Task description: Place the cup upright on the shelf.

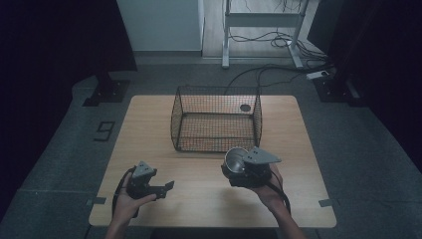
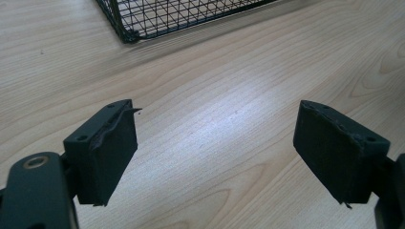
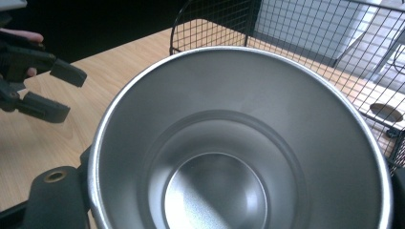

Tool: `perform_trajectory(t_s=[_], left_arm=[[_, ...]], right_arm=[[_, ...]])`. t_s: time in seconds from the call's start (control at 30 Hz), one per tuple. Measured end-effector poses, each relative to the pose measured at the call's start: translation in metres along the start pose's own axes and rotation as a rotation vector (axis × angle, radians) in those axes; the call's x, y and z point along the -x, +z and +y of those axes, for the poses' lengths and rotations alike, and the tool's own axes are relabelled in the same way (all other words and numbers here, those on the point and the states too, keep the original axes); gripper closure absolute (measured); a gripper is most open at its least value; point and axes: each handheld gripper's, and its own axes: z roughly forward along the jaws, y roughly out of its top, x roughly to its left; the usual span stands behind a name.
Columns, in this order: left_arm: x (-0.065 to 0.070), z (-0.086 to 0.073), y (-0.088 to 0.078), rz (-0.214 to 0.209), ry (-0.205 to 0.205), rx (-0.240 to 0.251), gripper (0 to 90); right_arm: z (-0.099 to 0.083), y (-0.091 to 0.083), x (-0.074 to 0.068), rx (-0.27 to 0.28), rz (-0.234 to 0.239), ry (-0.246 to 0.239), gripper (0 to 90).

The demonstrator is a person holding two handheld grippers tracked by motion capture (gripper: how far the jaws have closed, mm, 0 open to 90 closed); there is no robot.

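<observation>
Basket point(image 1: 217, 118) stands just beyond cup point(image 1: 236, 158) in right gripper point(image 1: 239, 172).

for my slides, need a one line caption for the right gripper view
Right gripper holds a steel cup, mouth to camera, before a wire basket.

steel cups: 1 point(image 3: 239, 143) | wire baskets: 1 point(image 1: 217, 119), at far edge of table point(image 1: 149, 144) | grippers: 2, left gripper point(image 2: 215, 157), right gripper point(image 1: 238, 172) | tables: 1

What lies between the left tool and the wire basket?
Only bare wooden table separates the left tool from the wire basket, as the high view and the left gripper view show.
</observation>
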Motion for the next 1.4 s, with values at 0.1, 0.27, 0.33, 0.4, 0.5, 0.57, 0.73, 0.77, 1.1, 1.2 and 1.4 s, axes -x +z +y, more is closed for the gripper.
perform_trajectory(t_s=[0.1, 0.27, 0.33, 0.4, 0.5, 0.57, 0.73, 0.77, 1.1, 1.2, 1.4], left_arm=[[0.000, 0.000, 0.000, 0.002, 0.001, -0.002, 15.3], [0.001, 0.000, 0.000, 0.001, 0.003, -0.001, 15.3], [0.002, 0.001, 0.000, 0.000, 0.005, 0.001, 15.3], [0.002, 0.001, 0.000, -0.001, 0.006, 0.000, 15.3], [0.001, 0.000, 0.000, 0.000, 0.003, -0.001, 15.3], [0.001, 0.000, 0.000, 0.000, 0.003, -0.001, 15.3], [0.000, 0.000, 0.000, -0.001, 0.003, 0.001, 15.3], [0.000, 0.000, 0.000, 0.000, 0.003, 0.001, 15.3], [-0.001, 0.000, -0.001, 0.001, 0.001, 0.001, 15.3], [-0.001, 0.000, -0.002, 0.000, 0.000, 0.002, 15.3], [-0.002, 0.000, -0.002, 0.003, -0.003, 0.006, 15.3]], right_arm=[[0.006, 0.000, 0.000, 0.000, 0.005, -0.001, 18.1], [0.017, 0.000, 0.003, 0.010, 0.009, -0.015, 18.1], [0.020, 0.000, 0.005, 0.014, 0.009, -0.014, 18.1], [0.024, 0.001, 0.008, 0.016, 0.008, -0.008, 18.1], [0.029, 0.002, 0.013, 0.019, 0.013, -0.002, 18.1], [0.030, 0.003, 0.014, 0.018, 0.012, -0.001, 18.1], [0.038, 0.010, 0.020, 0.007, 0.011, -0.005, 18.1], [0.039, 0.011, 0.021, 0.007, 0.011, -0.006, 18.1], [0.055, 0.019, 0.030, 0.006, 0.002, 0.000, 18.1], [0.058, 0.023, 0.034, 0.002, 0.001, 0.006, 18.1], [0.061, 0.036, 0.041, -0.025, -0.014, 0.009, 18.1]])
